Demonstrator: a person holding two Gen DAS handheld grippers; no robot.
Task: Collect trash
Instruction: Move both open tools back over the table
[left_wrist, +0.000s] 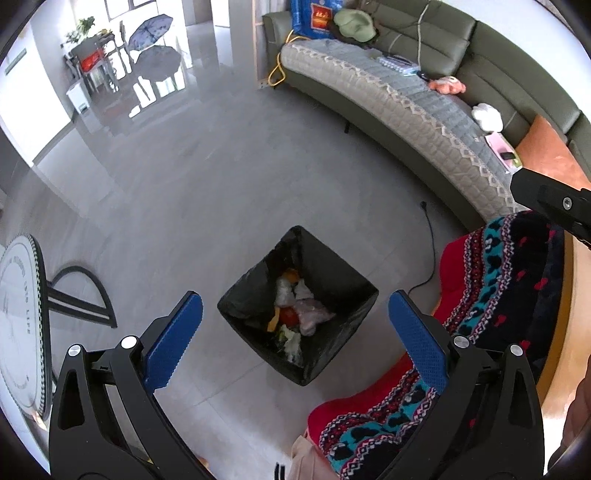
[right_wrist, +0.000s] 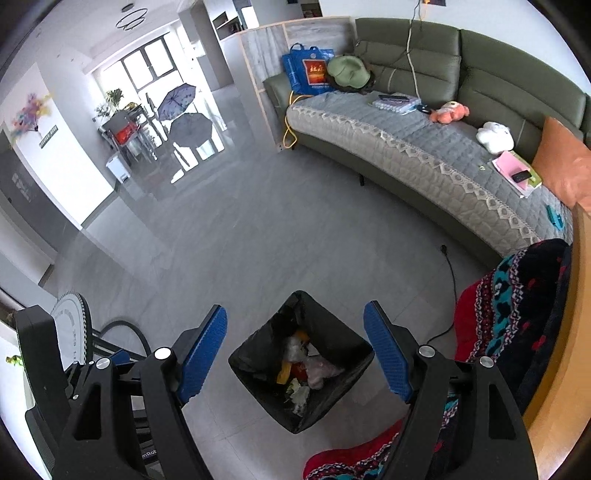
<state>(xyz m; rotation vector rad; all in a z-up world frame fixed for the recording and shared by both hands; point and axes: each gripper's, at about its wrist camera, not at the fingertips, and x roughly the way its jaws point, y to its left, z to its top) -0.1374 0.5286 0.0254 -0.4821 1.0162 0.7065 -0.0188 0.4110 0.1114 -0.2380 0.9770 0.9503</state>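
Left wrist view, left tool (left_wrist: 295, 338) wide apart, empty, right tool (right_wrist: 295, 354) likewise, square black-lined bin (left_wrist: 347, 295), seemingly crumpled paper.

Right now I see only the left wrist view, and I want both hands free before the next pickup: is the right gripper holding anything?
Observer: No. The right gripper is open, with nothing between its blue pads; the black-lined bin shows below, between its fingers.
Operator: Is any trash on the sofa hidden from me?
Observer: A small teal item lies on the grey sofa cover near the orange cushion. I cannot tell what it is.
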